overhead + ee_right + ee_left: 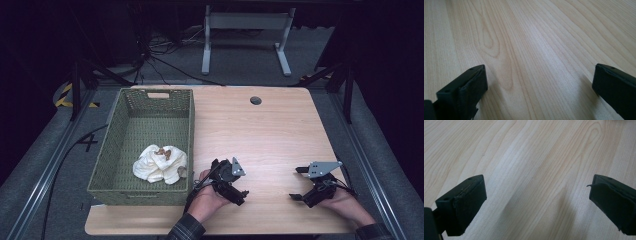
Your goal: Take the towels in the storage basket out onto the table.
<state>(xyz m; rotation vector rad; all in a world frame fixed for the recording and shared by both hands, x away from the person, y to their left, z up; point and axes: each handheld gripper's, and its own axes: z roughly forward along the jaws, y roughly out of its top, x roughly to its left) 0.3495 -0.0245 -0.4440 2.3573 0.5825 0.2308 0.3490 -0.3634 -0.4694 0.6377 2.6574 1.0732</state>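
Basket (120, 150) at table's (270, 130) left edge holds cloth (160, 164). Left gripper (231, 186) just beside it, right gripper (299, 183) well apart; both spread, empty. Bare wood between and beyond.

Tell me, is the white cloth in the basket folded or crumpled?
Crumpled. The white cloth lies bunched in a loose heap in the near end of the green basket, with uneven folds and some brown marks on top.
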